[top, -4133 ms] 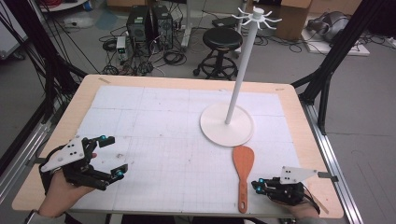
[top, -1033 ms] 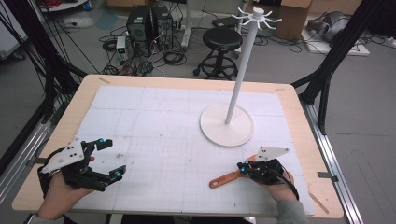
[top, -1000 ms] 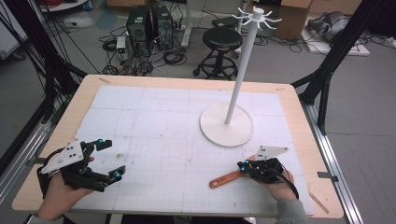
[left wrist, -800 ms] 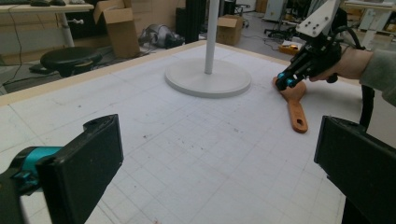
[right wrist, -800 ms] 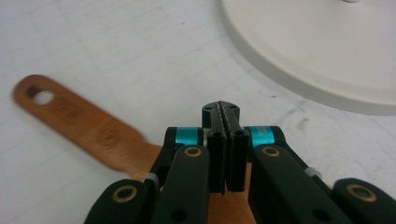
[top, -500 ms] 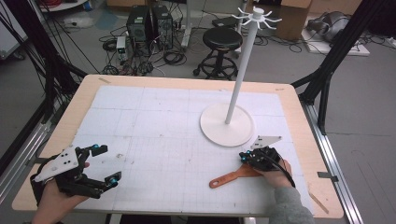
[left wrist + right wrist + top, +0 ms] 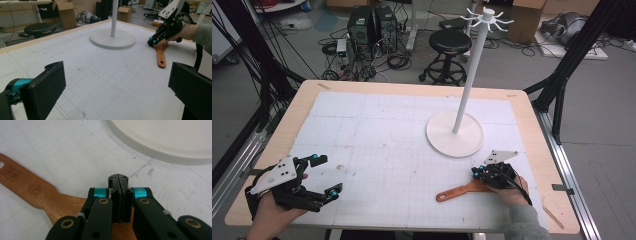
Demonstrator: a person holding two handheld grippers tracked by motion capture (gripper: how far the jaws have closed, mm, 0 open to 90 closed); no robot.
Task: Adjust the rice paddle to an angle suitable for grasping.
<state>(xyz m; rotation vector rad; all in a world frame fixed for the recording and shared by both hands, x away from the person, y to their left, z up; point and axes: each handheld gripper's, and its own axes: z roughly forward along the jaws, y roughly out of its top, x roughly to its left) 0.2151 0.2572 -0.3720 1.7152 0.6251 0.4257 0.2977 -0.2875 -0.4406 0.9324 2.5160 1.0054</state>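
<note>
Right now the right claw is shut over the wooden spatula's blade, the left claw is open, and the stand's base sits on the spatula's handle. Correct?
Not quite. The base sits apart from the spatula, bare mat between them, as the high view shows. The right claw is shut over the blade end; the left claw is open.

Brown wooden spatula point(image 7: 462, 190), white stand point(image 7: 455, 133).

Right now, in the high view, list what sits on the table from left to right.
Left hand-held gripper → wooden spatula → white stand → right hand-held gripper.
</note>
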